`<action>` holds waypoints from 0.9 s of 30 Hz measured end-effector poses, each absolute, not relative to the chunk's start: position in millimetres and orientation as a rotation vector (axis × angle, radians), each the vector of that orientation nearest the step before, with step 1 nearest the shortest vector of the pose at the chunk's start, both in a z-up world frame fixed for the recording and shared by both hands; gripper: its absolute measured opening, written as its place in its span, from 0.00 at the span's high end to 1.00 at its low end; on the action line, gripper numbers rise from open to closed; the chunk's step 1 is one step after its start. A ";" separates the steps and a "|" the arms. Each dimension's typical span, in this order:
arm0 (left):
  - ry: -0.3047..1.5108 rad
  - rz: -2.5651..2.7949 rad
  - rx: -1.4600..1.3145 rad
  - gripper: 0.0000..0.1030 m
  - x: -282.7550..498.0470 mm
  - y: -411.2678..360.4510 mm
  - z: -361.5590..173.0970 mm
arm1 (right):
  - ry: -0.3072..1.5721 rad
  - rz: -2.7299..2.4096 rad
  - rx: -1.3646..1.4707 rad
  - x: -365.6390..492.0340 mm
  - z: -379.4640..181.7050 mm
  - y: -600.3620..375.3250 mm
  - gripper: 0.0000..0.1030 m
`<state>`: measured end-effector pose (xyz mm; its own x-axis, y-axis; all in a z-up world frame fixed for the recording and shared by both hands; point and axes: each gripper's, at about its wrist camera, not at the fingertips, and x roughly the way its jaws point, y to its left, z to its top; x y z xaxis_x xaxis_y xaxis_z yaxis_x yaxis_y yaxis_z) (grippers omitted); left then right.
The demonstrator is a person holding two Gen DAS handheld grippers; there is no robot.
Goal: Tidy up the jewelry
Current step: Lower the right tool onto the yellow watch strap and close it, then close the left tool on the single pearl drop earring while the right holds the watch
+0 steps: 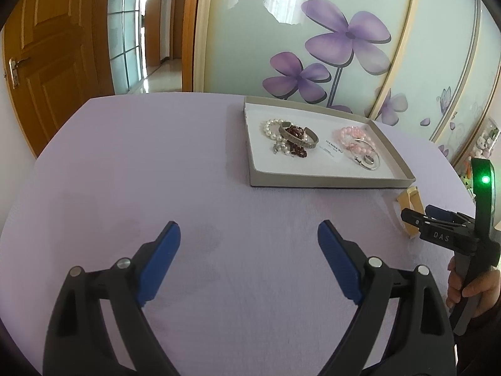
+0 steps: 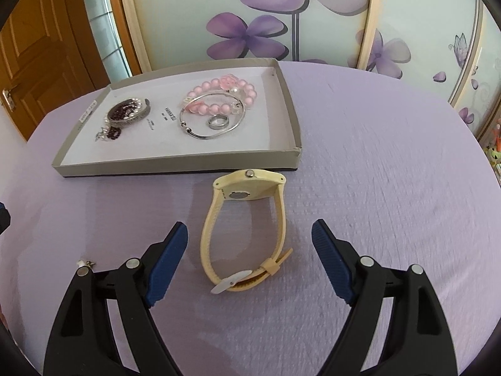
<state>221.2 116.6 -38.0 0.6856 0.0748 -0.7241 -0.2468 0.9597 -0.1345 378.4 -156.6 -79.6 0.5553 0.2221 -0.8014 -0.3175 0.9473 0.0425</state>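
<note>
A cream wristwatch stands on its side on the lilac tabletop, its buckled strap looping toward me. My right gripper is open, its blue pads either side of the strap loop without touching it. Behind it lies a shallow grey box holding a pink bead bracelet, a silver bangle, a ring and a silver cuff over dark red beads. My left gripper hovers open over bare cloth, empty. The left wrist view shows the box, a pearl bracelet, the right gripper and a strip of the watch.
A small white trinket lies on the cloth by my right gripper's left finger. A hand holds the right gripper's handle. Wardrobe doors with purple flowers stand behind the table; a wooden door is at far left.
</note>
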 end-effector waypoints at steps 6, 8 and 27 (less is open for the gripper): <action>0.804 0.173 -0.228 0.13 223.8 114.6 -40.7 | 0.928 0.317 -0.106 382.6 -81.3 -157.5 0.20; 0.806 0.168 -0.226 0.13 224.7 113.1 -41.5 | 0.926 0.322 -0.107 383.2 -81.1 -156.7 0.20; 0.827 0.035 -0.183 0.13 226.6 69.3 -50.7 | 0.881 0.397 -0.045 370.9 -74.3 -165.2 0.63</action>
